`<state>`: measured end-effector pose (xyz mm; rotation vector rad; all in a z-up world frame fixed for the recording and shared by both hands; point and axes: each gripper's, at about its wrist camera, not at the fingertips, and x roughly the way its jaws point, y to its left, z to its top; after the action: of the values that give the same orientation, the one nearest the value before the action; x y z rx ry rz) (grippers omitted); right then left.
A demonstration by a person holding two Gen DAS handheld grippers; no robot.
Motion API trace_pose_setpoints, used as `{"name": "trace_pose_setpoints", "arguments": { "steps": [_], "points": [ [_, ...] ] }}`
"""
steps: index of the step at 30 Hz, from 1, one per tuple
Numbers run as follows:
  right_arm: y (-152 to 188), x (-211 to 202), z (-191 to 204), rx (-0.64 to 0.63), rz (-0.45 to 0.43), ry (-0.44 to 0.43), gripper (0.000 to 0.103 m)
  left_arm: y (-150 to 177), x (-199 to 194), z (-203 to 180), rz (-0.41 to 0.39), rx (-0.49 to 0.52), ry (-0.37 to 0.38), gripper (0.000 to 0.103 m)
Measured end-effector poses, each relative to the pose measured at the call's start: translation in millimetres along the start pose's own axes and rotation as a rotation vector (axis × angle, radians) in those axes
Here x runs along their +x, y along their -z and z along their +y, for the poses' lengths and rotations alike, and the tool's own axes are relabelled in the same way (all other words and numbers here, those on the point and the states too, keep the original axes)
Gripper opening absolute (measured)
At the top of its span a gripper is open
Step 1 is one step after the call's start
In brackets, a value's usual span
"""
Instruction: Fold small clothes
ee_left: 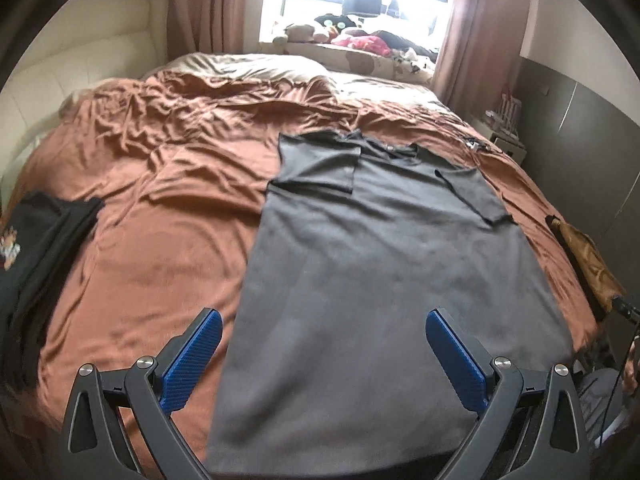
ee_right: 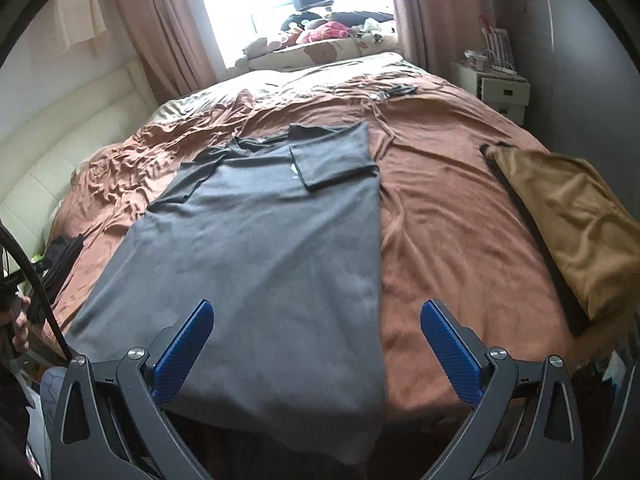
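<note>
Left wrist — grey shirt (ee_left: 360, 280) hem perhaps cropped

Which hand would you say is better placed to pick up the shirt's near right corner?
Right. The right tool hangs open just above that corner of the shirt. The left tool, also open, straddles the shirt's left edge instead.

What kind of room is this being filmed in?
Most likely a home bedroom: a wide bed with a rumpled rust-brown sheet fills the view, pink curtains frame a bright window, and a small white bedside cabinet stands by the wall. A grey T-shirt lies spread on the bed.
</note>
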<state>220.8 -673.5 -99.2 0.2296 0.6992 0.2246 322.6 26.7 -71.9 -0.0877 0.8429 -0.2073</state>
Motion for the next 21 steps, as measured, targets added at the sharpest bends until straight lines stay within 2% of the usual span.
{"name": "trace_pose_setpoints", "arguments": {
  "steps": [10, 13, 21],
  "points": [
    [25.5, -36.5, -13.7, 0.071, -0.020, -0.017, 0.103, 45.2, -24.1, 24.8, 0.011, -0.036, 0.006, 0.094],
    [34.9, -42.2, -18.3, 0.091, -0.016, -0.009, 0.103, 56.8, -26.4, 32.0, 0.012, -0.044, 0.012, 0.083],
    [41.8, -77.9, -19.7, 0.075, -0.022, 0.036, 0.103, 79.7, -42.6, 29.5, -0.027, -0.019, 0.070, 0.082]
  ]
}}
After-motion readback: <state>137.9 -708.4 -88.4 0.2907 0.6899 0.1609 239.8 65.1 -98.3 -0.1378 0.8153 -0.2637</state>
